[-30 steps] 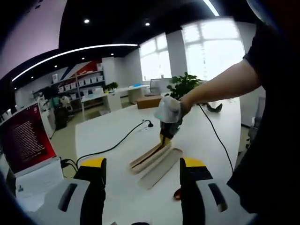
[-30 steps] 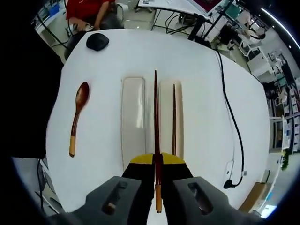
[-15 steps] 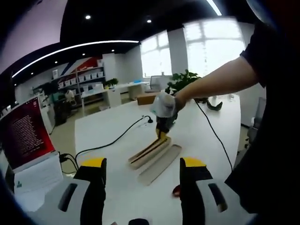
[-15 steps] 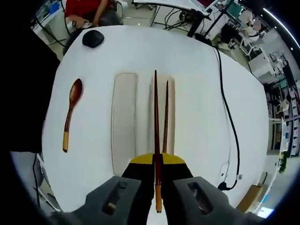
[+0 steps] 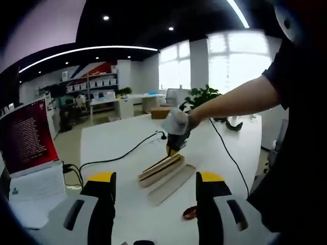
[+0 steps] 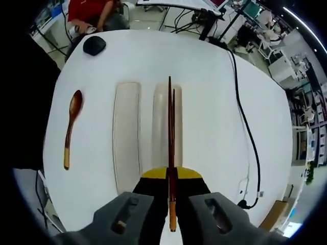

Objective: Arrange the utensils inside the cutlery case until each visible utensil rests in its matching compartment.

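Observation:
In the right gripper view my right gripper [image 6: 170,178] is shut on a dark brown chopstick [image 6: 169,127] that points straight ahead over the right half of the beige cutlery case [image 6: 162,127]. A second chopstick [image 6: 173,109] lies in that half, just right of the held one. The case's left half [image 6: 126,138] holds nothing. A brown wooden spoon [image 6: 71,127] lies on the white table left of the case. In the left gripper view my left gripper [image 5: 156,204] is open, hanging short of the case [image 5: 166,176], where the right gripper [image 5: 175,139] holds the chopstick down over it.
The white round table [image 6: 204,71] carries a black cable [image 6: 245,117] along its right side and a black mouse [image 6: 94,45] at its far left. A person in red sits beyond the far edge. In the left gripper view a red screen [image 5: 28,138] stands at left.
The right gripper has carried the held chopstick rightwards over the case; it now lines up almost on top of the chopstick lying in the right half. The left gripper stays open.

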The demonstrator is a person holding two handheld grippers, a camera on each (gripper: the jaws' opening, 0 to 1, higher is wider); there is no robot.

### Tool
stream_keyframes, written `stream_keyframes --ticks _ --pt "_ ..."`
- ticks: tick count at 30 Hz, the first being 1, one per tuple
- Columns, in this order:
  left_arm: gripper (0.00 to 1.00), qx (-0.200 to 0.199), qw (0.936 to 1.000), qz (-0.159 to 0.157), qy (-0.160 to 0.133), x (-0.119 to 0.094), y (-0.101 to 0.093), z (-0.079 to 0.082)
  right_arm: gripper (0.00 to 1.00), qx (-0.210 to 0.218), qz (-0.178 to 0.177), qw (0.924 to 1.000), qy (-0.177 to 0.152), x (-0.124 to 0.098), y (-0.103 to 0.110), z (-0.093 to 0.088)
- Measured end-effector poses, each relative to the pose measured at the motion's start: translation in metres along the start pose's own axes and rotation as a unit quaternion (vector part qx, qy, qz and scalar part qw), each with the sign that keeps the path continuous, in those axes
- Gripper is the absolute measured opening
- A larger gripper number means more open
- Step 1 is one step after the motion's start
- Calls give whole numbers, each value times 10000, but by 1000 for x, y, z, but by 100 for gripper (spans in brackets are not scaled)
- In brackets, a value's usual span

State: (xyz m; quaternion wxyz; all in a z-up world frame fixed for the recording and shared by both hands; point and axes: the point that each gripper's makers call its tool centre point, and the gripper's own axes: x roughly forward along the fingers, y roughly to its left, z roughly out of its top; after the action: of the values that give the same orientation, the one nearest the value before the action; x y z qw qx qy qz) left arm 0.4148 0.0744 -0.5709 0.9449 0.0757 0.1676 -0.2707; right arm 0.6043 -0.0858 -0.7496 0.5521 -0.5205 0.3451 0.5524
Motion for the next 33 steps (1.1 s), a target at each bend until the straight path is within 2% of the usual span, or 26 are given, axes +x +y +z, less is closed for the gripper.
stream_keyframes --ticks 11,15,23,26,33 --pt "65 -20 9998 6 176 6 4 -9 0 298 183 9993 -95 21 3 2" --pt "65 -92 9998 -3 154 7 5 -8 0 317 265 9991 -45 30 4 -1" --pt "65 -105 9996 7 244 9 7 -14 0 319 346 9989 39 34 6 -6" --pt "65 -102 9997 15 222 9 8 -11 0 326 376 9987 57 37 7 -8" --pt "65 -102 9997 1 237 11 10 -11 0 369 515 9980 -15 41 12 -3"
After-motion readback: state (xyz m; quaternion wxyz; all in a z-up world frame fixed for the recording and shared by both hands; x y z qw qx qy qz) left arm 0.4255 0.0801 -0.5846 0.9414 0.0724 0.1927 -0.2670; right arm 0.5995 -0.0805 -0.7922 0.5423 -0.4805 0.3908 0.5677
